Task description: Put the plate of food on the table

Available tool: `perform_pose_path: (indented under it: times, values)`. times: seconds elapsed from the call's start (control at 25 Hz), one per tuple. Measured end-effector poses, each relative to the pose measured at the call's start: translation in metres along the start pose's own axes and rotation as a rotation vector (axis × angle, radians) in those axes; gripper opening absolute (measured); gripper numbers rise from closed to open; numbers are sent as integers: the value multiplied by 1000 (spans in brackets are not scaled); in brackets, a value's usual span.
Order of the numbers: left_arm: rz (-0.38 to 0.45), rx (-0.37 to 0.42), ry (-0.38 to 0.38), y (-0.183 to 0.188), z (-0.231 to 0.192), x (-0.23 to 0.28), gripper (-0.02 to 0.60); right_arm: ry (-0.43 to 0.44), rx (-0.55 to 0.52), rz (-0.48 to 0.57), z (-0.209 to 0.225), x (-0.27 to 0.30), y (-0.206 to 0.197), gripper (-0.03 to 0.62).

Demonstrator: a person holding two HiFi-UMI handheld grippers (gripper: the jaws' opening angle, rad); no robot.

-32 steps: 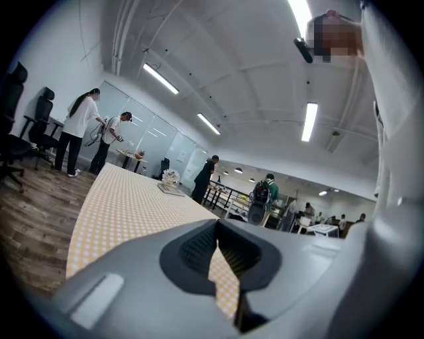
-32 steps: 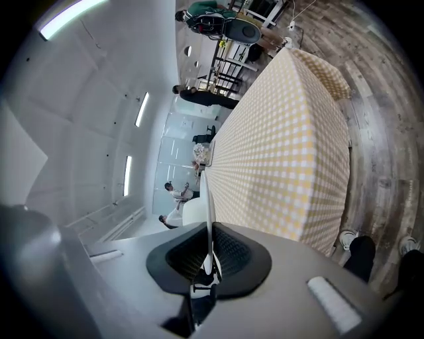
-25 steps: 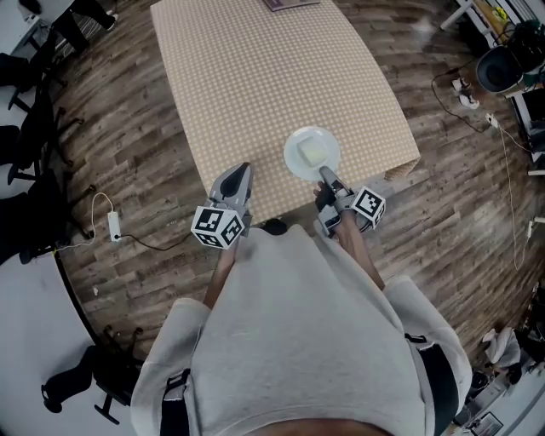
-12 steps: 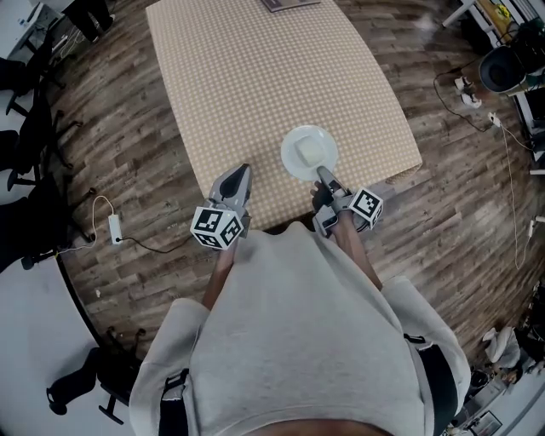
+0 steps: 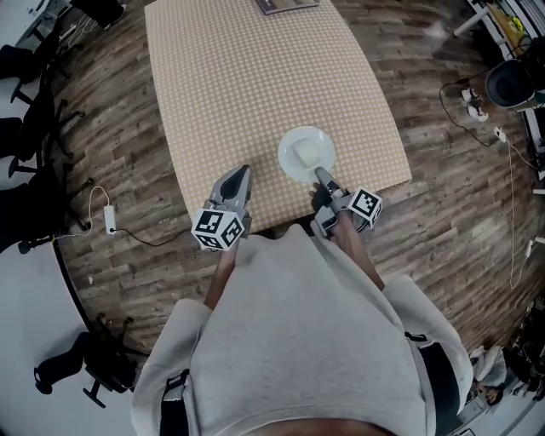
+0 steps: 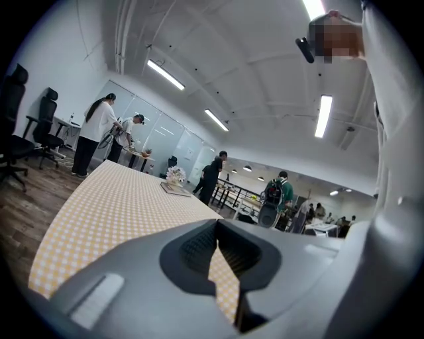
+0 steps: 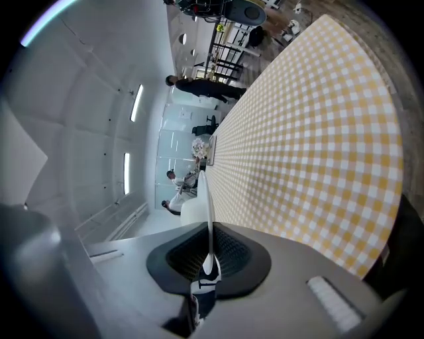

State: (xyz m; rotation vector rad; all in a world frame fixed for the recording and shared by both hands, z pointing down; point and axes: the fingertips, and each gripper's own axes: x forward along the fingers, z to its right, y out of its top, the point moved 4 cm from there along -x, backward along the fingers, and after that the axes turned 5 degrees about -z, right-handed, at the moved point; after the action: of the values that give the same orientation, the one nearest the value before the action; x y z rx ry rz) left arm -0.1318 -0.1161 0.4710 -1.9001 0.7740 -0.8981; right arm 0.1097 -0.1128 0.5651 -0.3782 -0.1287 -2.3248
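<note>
A round white plate with a pale block of food is over the near right part of the table, which has a yellow checked cloth. My right gripper is shut on the plate's near rim. In the right gripper view the plate shows edge-on between the pads, over the cloth. Whether the plate rests on the cloth I cannot tell. My left gripper hovers at the table's near edge, left of the plate, shut with nothing in it.
A book lies at the table's far end, with a small flower bunch by it. Office chairs stand left, a cable with adapter on the wooden floor, more cables right. Several people stand beyond.
Both grippers and the plate have moved forward over the table. The plate now sits farther in from the near edge. The grip on the rim is unchanged.
</note>
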Motion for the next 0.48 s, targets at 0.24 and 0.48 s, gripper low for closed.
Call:
perform_pose_path:
  times: [0.24,0.48]
  values:
    - [35,1,67,8,16,23,9,40,-29,-59,-4,7,45,12]
    - [43,-7,111,10,20,30,9,37,-45,-103,-9,17,63,12]
